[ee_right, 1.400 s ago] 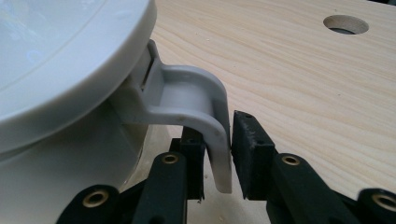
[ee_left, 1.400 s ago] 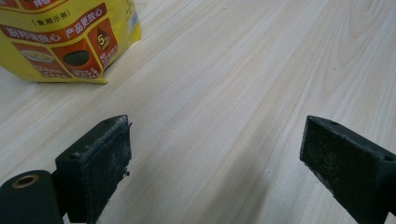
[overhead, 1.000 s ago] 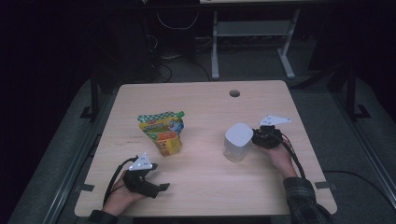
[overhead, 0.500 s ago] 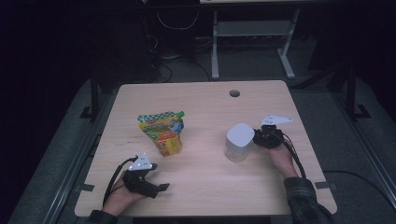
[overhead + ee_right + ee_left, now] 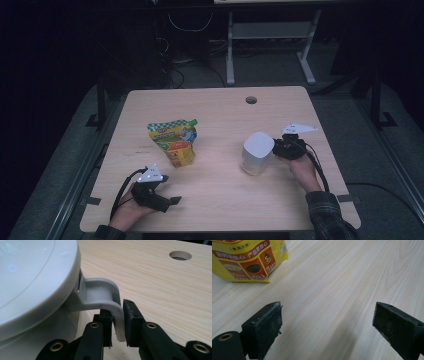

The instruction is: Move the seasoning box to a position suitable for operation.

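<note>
Right now we have the white lidded jug standing right of the table middle — its handle pinched by our right gripper. Our left gripper gapes empty near the yellow pouch.

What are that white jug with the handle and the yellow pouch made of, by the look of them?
The white jug looks like moulded plastic: smooth, faintly glossy lid, thin one-piece handle clamped between the right gripper jaws. Its body seems slightly translucent from above. The yellow pouch looks like flexible printed plastic film, shiny, with a crimped bottom seam; foil lining cannot be told.
</note>
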Tool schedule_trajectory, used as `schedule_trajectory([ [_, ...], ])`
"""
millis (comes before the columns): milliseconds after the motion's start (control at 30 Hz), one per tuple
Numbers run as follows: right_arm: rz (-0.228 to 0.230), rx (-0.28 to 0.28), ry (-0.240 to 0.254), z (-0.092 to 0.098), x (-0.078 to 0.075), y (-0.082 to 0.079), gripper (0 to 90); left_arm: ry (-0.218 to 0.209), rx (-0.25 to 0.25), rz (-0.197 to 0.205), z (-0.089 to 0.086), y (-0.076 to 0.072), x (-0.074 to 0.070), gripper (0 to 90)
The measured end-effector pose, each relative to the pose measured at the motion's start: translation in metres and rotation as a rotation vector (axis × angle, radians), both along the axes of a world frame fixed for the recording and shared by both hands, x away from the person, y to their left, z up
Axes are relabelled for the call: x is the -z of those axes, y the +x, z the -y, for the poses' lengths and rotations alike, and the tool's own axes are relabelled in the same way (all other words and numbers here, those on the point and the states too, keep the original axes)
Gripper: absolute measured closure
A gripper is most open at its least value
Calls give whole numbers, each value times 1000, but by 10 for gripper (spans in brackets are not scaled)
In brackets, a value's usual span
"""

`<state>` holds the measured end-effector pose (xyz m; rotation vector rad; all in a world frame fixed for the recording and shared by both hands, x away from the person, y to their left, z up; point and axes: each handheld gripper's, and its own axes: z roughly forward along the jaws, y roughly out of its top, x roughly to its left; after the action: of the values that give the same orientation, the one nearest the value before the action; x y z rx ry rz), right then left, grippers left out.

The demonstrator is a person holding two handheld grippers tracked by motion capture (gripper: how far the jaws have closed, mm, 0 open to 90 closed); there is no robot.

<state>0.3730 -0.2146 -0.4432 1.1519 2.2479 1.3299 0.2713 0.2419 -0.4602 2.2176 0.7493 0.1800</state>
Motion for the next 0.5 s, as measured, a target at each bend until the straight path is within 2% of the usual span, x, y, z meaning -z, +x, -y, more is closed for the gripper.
schedule_trajectory([
  [500,-18,-34,11,-13,-11,-19,778,-2,-4,2,0,-1,-1,85],
])
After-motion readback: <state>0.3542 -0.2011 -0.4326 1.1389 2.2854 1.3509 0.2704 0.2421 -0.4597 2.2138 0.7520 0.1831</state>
